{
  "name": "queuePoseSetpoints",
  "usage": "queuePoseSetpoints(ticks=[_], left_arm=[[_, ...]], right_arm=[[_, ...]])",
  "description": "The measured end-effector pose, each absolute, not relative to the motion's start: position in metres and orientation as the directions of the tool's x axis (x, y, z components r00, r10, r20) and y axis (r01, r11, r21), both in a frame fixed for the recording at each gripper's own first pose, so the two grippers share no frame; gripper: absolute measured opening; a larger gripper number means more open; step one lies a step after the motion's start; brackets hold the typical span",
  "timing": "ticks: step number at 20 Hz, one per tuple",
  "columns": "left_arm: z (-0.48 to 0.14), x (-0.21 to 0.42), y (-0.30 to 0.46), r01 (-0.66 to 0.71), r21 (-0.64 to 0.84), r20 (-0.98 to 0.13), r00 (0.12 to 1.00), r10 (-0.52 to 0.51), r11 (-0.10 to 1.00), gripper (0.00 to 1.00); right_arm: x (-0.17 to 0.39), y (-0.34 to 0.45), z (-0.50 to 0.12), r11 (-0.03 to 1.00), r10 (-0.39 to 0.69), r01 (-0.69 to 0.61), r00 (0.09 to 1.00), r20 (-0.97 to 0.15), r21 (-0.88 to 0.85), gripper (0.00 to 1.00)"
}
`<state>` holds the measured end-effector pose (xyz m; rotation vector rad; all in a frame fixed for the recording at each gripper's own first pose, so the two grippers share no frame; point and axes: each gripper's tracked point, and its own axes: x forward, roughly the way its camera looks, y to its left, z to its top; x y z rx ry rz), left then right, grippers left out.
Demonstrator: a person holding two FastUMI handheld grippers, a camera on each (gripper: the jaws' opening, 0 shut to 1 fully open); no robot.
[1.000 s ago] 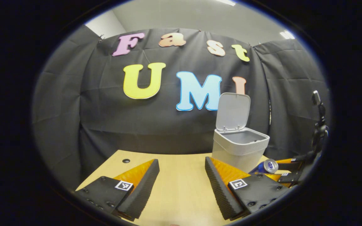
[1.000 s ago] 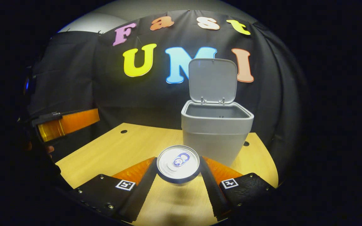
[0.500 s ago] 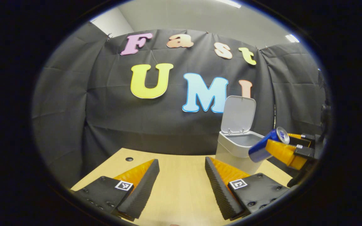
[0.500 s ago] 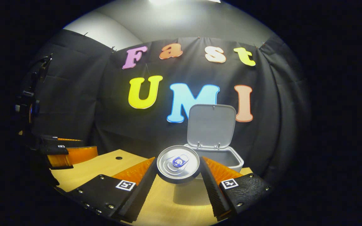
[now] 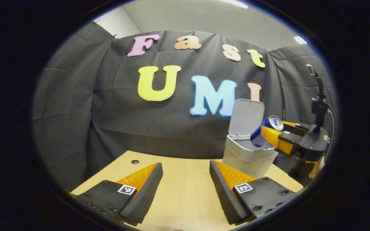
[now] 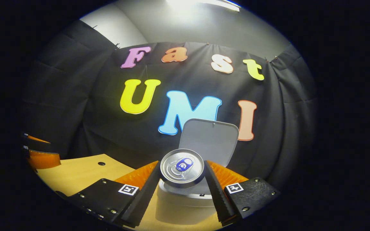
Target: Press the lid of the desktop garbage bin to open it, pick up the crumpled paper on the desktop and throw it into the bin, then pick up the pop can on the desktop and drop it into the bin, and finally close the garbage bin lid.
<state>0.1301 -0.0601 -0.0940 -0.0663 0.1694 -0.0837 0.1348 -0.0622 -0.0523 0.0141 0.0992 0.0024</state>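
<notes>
Between the right gripper (image 6: 182, 184) fingers sits the pop can (image 6: 182, 167), pinched on both sides, its top facing the camera, just above the garbage bin (image 6: 185, 195) with the lid (image 6: 209, 138) upright at 12 o'clock. Left gripper (image 5: 186, 187) hangs spread and empty over the table (image 5: 185, 192); at its 2 o'clock are bin and can.

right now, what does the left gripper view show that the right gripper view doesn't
Left gripper view: the pop can seen from the side, tilted, held by the right tongs just above the rim of the bin, with a hand behind them. The left tongs are open over the table.

Right gripper view: the can's top end with its pull tab, pressed between both fingers, and the left tongs seen from the side at the left edge.

Both: the bin with its lid raised, and the wooden table.
</notes>
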Motion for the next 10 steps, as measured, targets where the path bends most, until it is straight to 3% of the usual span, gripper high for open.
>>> queuePoseSetpoints(ticks=[10], left_arm=[[-0.097, 0.135, -0.057, 0.077, -0.062, -0.182, 0.979, -0.087, 0.995, 0.95]], right_arm=[[0.162, -0.066, -0.086, 0.998, -0.002, 0.014, 0.98, -0.2, 0.06, 0.86]])
